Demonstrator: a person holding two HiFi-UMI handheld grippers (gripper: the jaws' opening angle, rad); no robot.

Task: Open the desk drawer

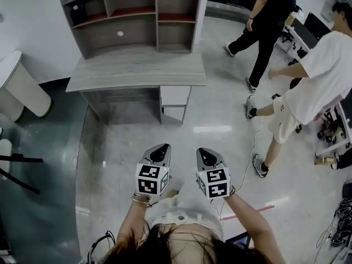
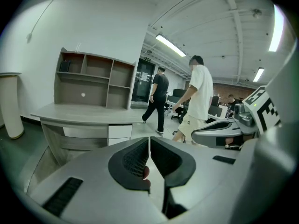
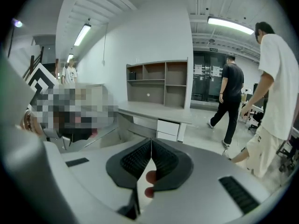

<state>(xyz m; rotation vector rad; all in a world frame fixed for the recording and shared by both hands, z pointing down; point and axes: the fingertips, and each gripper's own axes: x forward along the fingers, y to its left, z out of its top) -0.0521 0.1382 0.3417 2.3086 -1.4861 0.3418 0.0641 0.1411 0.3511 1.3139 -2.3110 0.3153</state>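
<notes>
Head view looks steeply down on my two grippers, held side by side above the floor and well apart from the surface. My left gripper and my right gripper both point toward it, and their marker cubes face up at me.

In the left gripper view my fingers are pressed together tip to tip and grip nothing. The right gripper view shows the same: those fingers are closed to a thin seam and hold nothing.

The drawers are two white fronts stacked under the right end of the surface, just behind its front edge. Both sit flush and closed, and neither gripper touches them.

A shelf unit stands along the back edge of the surface. Beyond the right end of the surface, a person in black is mid-stride on the floor. A person in a white shirt stands nearer to me on the right.
</notes>
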